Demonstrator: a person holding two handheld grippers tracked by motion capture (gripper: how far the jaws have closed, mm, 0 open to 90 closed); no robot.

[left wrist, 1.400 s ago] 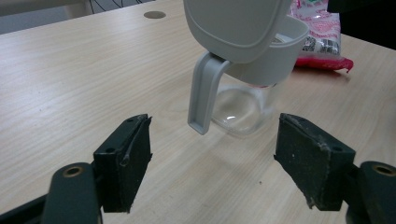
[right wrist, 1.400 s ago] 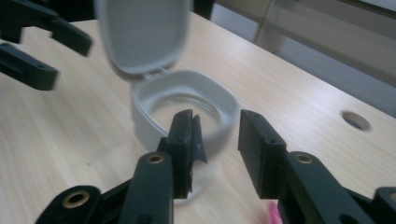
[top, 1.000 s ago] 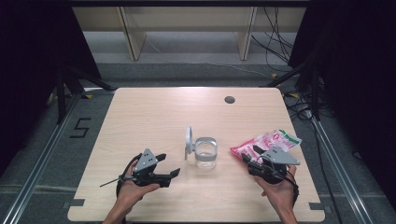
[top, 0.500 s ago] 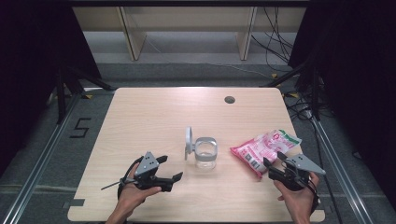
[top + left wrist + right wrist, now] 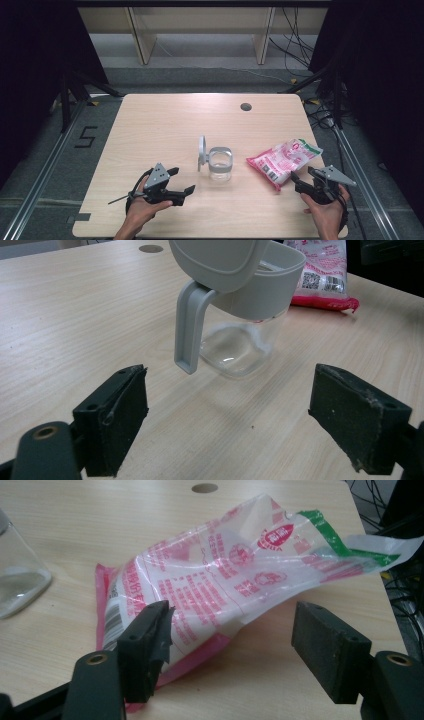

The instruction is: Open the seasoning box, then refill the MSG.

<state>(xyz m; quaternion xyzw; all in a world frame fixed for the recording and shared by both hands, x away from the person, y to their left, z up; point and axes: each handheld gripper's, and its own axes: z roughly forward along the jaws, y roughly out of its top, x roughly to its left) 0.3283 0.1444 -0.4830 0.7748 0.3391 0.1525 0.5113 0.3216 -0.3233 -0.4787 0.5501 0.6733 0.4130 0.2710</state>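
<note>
— Both tongs gape empty: our left tongs (image 5: 181, 182) face the open-lidded glass jar (image 5: 219, 164) mid-bench, our right tongs (image 5: 300, 179) the pink-printed bag (image 5: 282, 158) just ahead.
— We'd pinch its nearest crimped edge, low and square.

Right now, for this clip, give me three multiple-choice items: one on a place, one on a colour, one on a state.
1. Where does the pink bag lie?
A. right of the clear jar
B. left of it
C. inside it

2. What colour is the jar's lid?
A. red
B. grey
C. blue

3. How do the right tongs stand?
A. shut on the bag
B. shut, empty
C. open

Answers: 1 A, the high view shows it right of the jar. 2 B, the hinged lid is grey. 3 C, the jaws stand apart, gripping nothing.
</note>
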